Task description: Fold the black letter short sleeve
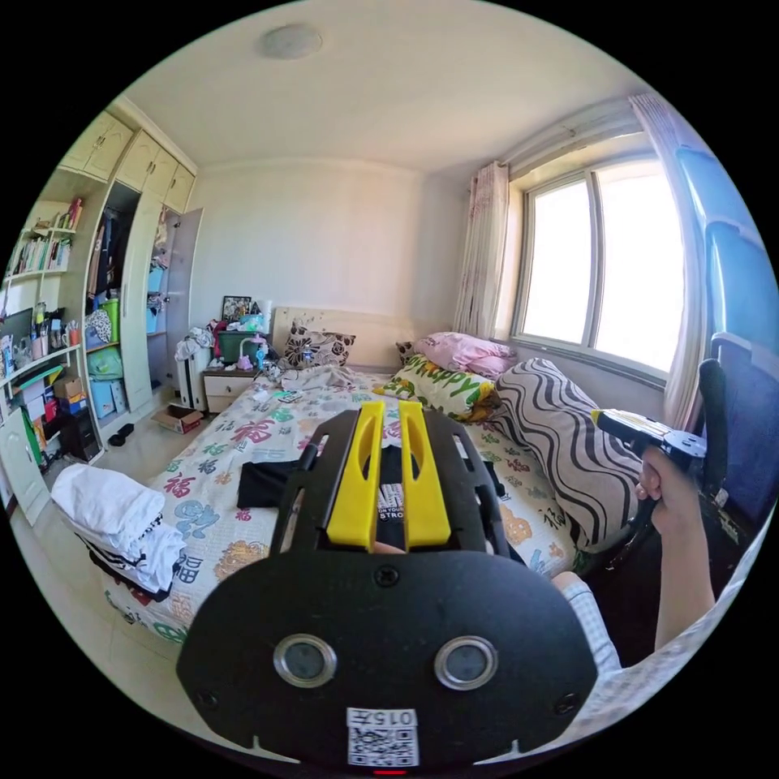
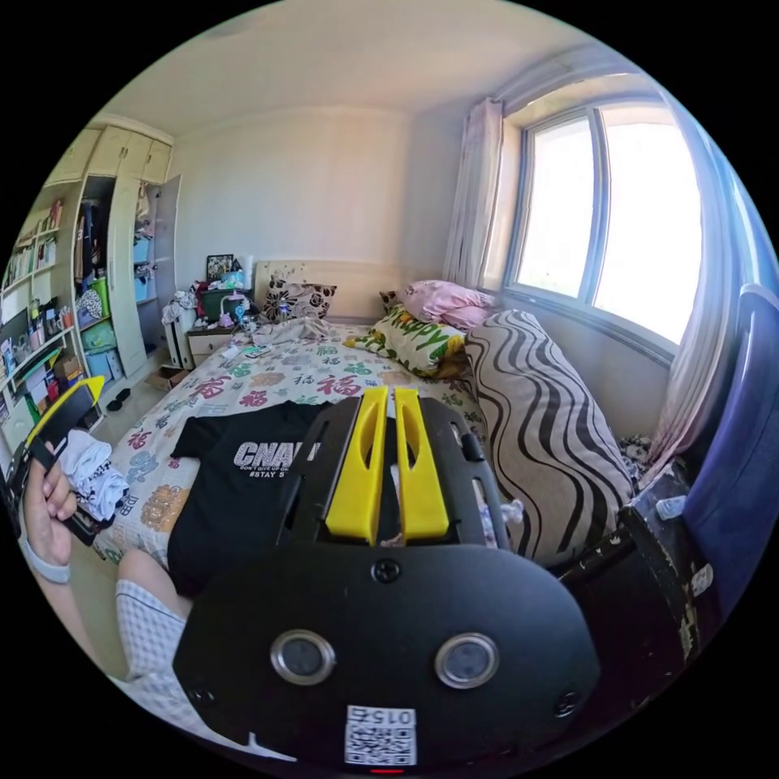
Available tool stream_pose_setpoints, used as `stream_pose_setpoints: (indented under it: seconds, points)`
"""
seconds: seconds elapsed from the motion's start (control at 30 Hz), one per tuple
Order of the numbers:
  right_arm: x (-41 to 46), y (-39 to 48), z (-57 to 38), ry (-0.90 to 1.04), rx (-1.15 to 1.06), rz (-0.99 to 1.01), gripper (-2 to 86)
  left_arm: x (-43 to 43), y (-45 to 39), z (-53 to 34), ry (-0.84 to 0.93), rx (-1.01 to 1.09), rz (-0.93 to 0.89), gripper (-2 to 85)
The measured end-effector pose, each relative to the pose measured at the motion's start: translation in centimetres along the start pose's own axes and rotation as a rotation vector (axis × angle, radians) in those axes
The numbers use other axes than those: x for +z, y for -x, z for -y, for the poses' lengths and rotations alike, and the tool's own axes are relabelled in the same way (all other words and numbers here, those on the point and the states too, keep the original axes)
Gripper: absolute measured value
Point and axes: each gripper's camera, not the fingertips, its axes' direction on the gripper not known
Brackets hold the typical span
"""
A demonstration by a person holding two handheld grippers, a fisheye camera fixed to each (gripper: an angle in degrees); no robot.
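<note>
Left gripper view first: the left gripper (image 1: 388,479) is held up over the bed (image 1: 219,519), its yellow jaws nearly together with a thin gap between them and nothing caught in it. Past the jaws lies the black letter short sleeve (image 1: 264,483), spread on the patterned bedsheet near the foot end, one sleeve poking out to the side. A pile of white folded clothes (image 1: 122,523) sits at the bed's corner. Off to the side a hand (image 1: 669,495) grips the right gripper's handle; I cannot tell from here how those jaws stand.

Right gripper view next: the right gripper (image 2: 389,471) also hangs in the air above the shirt, jaws close together, clamped on nothing. The shirt lies flat, print side up, hem toward the person's knee (image 2: 146,617). By my reckoning no fold has been made yet; sleeves and body all remain to be turned in.

As for writing, the chest print shows large white letters beginning "CNA", partly hidden by the gripper, with smaller lines beneath too fine to make out. The green-and-yellow pillow (image 2: 410,341) carries big lettering that I cannot read in full.
</note>
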Motion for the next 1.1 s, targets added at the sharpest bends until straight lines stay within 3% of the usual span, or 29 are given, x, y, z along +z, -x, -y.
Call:
stream_pose_setpoints:
  seconds: [0.8,1.1]
  points:
    - [5.3,-10.9,10.5,0.209,0.088,0.058,3.2,19.3,-8.6,-5.4,0.283,0.066,-0.119,2.5]
    - [13.1,-21.8,13.2,0.233,0.255,-0.037,5.2,36.7,-16.6,-6.6,0.374,0.205,-0.224,4.6]
